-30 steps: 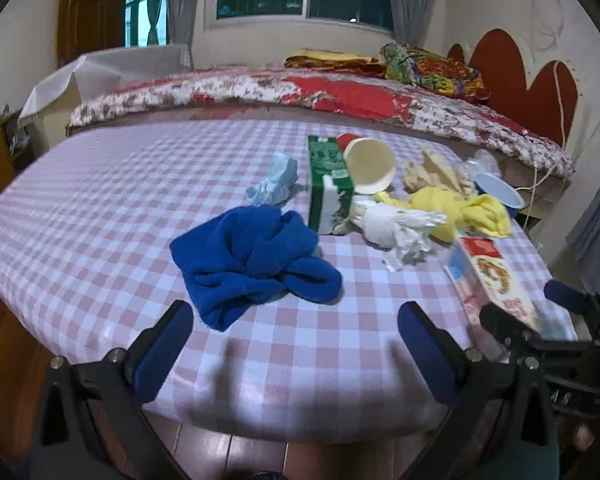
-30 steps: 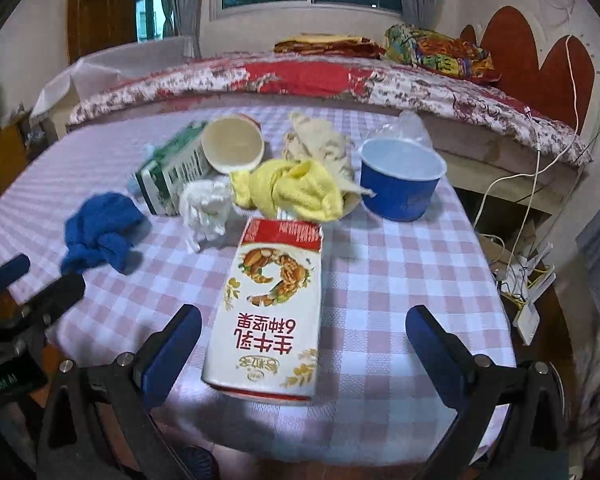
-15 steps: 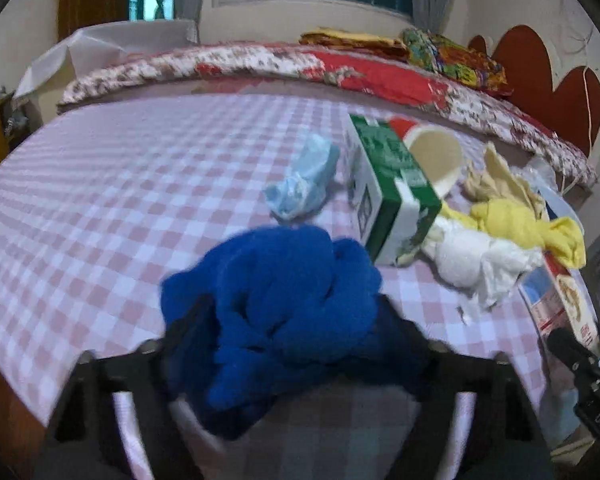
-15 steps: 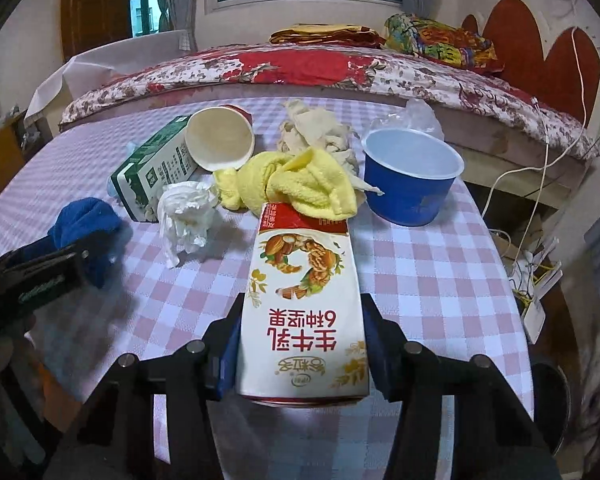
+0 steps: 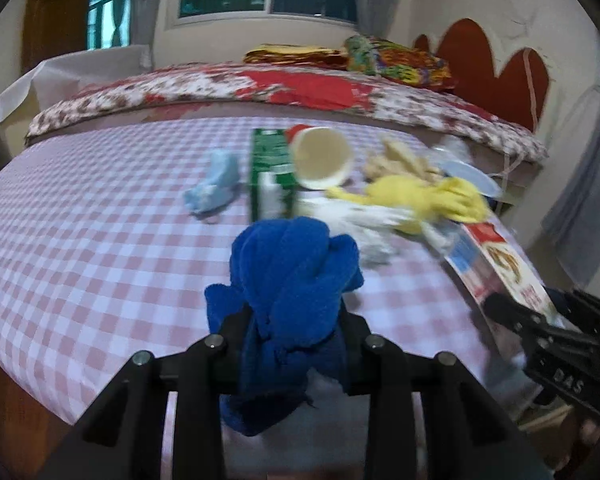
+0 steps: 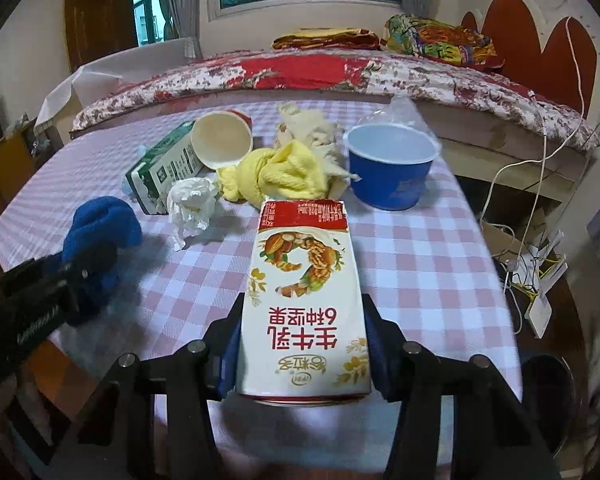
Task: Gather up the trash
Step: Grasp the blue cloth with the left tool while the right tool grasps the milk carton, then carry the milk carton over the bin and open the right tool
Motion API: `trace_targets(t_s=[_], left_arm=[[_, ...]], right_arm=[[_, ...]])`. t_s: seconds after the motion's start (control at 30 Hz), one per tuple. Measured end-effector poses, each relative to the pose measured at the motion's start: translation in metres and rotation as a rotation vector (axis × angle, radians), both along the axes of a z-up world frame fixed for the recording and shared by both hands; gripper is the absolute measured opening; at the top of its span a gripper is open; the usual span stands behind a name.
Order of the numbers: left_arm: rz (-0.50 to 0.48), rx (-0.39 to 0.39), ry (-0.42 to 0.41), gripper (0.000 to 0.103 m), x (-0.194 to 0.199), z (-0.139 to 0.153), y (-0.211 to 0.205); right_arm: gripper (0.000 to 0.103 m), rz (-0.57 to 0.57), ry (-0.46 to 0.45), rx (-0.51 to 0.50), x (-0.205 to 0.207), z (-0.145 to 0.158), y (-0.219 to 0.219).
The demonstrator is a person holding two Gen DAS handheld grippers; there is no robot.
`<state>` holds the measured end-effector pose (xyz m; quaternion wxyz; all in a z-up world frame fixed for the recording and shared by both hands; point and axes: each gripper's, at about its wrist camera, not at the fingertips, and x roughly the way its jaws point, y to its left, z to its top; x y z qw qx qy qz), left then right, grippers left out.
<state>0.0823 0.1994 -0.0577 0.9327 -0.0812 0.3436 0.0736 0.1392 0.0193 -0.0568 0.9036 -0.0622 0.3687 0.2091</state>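
Two grippers work a table (image 6: 440,264) covered in a pink-and-white checked cloth, a bed (image 6: 300,72) with a floral quilt behind it. The left gripper (image 5: 296,332) is clamped on a bunched blue cloth (image 5: 296,272), which bulges up between its fingers and hangs below them over the table's near edge. The right gripper (image 6: 300,344) is clamped on a white and red milk carton (image 6: 304,304), its fingers pressed to the carton's two long sides (the printed characters read upside down from this camera); the carton's far, red end points toward the middle of the table.

The rest of the litter lies in a cluster past the carton. A crumpled white tissue (image 6: 190,206) sits just beside a green carton (image 6: 162,168) lying on its side, with a paper cup (image 6: 222,144) tipped over against that carton, its mouth facing the camera. A yellow cloth (image 6: 276,176) lies bunched at the carton's far end, touching a beige rag (image 6: 308,126) behind it. A blue bowl (image 6: 392,166) stands upright toward the table's right edge. In the left wrist view a pale blue wad (image 5: 214,188) lies left of the green carton, slightly apart from it.
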Motion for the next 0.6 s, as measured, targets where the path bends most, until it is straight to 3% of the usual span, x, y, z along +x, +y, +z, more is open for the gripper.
trace_targets(t_s=[0.6], left_arm=[[-0.27, -0.016, -0.024, 0.033, 0.022, 0.02, -0.11]], right_arm=[[0.054, -0.216, -0.061, 0.009, -0.014, 0.024, -0.131]])
